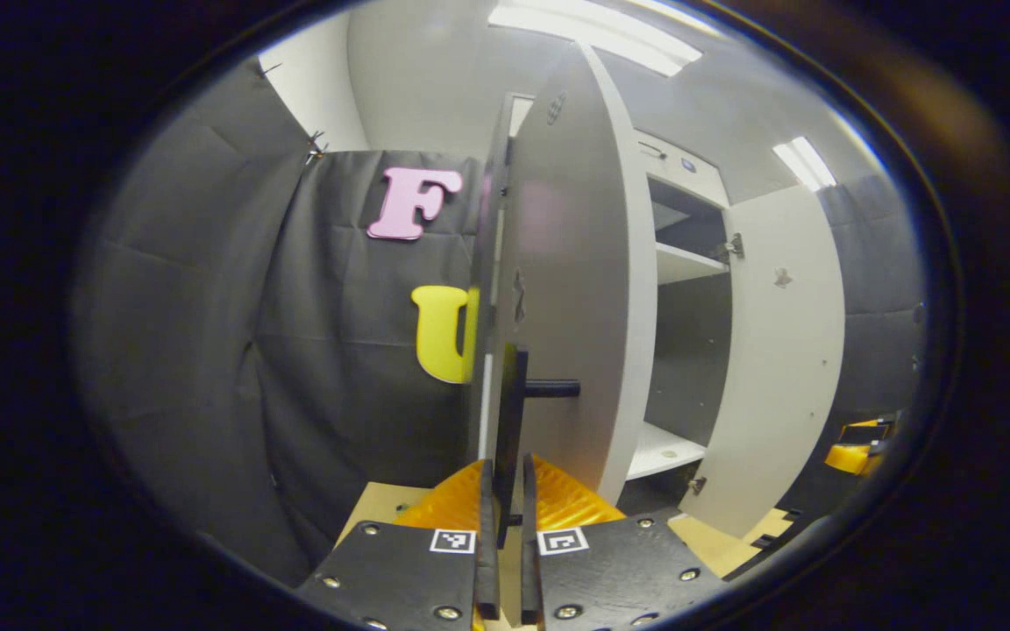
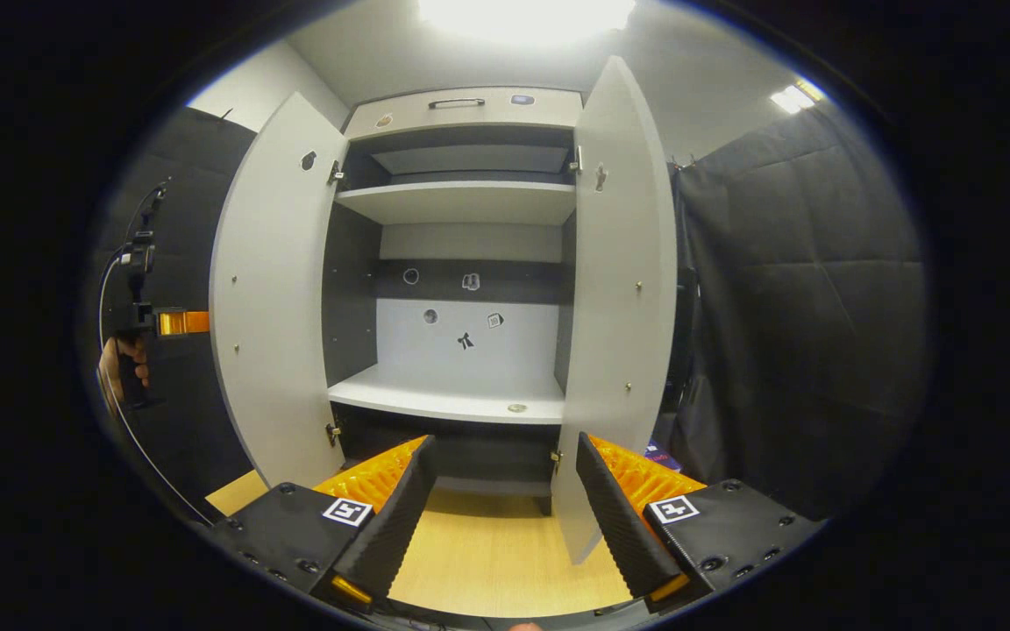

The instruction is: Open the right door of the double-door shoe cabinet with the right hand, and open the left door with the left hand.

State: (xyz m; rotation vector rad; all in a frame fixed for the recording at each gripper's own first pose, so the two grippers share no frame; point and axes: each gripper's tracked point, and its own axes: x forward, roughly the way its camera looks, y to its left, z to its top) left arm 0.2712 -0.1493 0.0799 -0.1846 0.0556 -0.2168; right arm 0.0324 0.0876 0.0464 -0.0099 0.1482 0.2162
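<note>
The shoe cabinet [image 2: 461, 105] stands with both doors swung open, showing bare shelves [image 2: 448, 394]. In the left gripper view the left door [image 1: 575, 289] is seen nearly edge-on, and my left gripper [image 1: 508, 473] is shut on its black vertical handle [image 1: 512, 412]. The right door [image 1: 781, 350] hangs open farther right. In the right gripper view my right gripper [image 2: 509, 508] is open and holds nothing, a little back from the cabinet, between the left door [image 2: 268, 298] and the right door [image 2: 623, 289]. A hand with the left gripper [image 2: 141, 324] shows beyond the left door.
Black cloth walls [image 2: 803, 307] close in on both sides of the cabinet. A light wooden floor [image 2: 487, 552] runs in front of it. The right door's lower edge [image 2: 579, 526] sits close to my right finger [image 2: 623, 521].
</note>
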